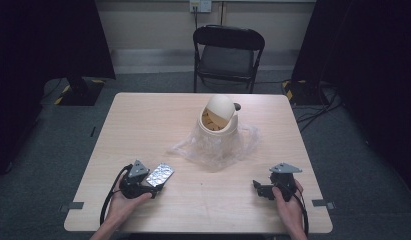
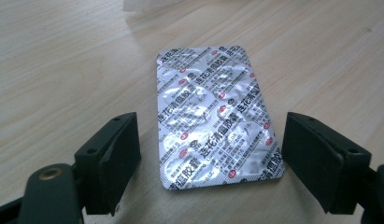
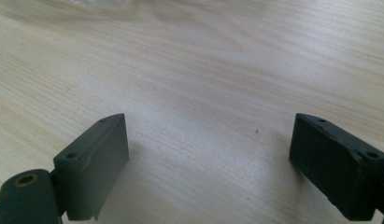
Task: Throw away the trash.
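Pale wood table point(image 1: 143, 125), a folding chair point(image 1: 228, 50) behind it. From above, the bin point(image 1: 220, 117) stands mid-table on a crumpled clear bag point(image 1: 213, 147); the blister pack point(image 1: 159, 175) lies flat, well nearer the person and to the bin's left, just ahead of the left gripper point(image 1: 154, 188). The right gripper point(image 1: 257, 187) rests to the bin's other side.

Left gripper view: jaws apart, straddling the pack's point(image 2: 215, 116) near end without touching. I'd settle lower and pinch the long edges squarely.

Right gripper view: jaws spread over bare wood, gripping nothing.
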{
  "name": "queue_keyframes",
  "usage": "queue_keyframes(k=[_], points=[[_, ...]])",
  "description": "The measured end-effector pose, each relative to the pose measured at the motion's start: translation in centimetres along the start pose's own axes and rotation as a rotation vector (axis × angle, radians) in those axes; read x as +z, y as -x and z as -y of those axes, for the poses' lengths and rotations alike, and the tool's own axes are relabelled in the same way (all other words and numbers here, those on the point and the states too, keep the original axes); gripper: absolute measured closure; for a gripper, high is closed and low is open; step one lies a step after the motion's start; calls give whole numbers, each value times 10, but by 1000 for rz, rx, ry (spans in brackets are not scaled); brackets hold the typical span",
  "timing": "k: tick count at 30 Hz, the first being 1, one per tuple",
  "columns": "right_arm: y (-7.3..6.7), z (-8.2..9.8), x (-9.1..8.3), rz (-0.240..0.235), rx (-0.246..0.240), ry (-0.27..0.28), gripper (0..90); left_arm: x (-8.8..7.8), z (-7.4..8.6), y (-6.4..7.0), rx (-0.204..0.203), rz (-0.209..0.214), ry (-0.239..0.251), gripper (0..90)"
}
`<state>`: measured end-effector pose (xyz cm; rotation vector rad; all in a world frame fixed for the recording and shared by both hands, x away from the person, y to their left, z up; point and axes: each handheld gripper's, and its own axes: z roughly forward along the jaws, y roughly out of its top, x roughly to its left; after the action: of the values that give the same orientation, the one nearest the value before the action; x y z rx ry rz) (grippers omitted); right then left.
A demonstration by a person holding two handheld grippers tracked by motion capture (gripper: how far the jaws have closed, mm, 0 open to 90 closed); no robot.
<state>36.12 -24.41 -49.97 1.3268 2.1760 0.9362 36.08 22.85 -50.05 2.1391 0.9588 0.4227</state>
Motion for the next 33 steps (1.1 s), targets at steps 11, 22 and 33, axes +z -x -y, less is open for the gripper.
queue_keyframes(k=[11,22,33], points=[[0,0,0,0,0,0,108,-2,0,0,15,14,16,340],[0,0,0,0,0,0,108,-11,-4,-5,10,55,56,342],[0,0,0,0,0,0,108,-21,-11,-5,-11,84,108,342]])
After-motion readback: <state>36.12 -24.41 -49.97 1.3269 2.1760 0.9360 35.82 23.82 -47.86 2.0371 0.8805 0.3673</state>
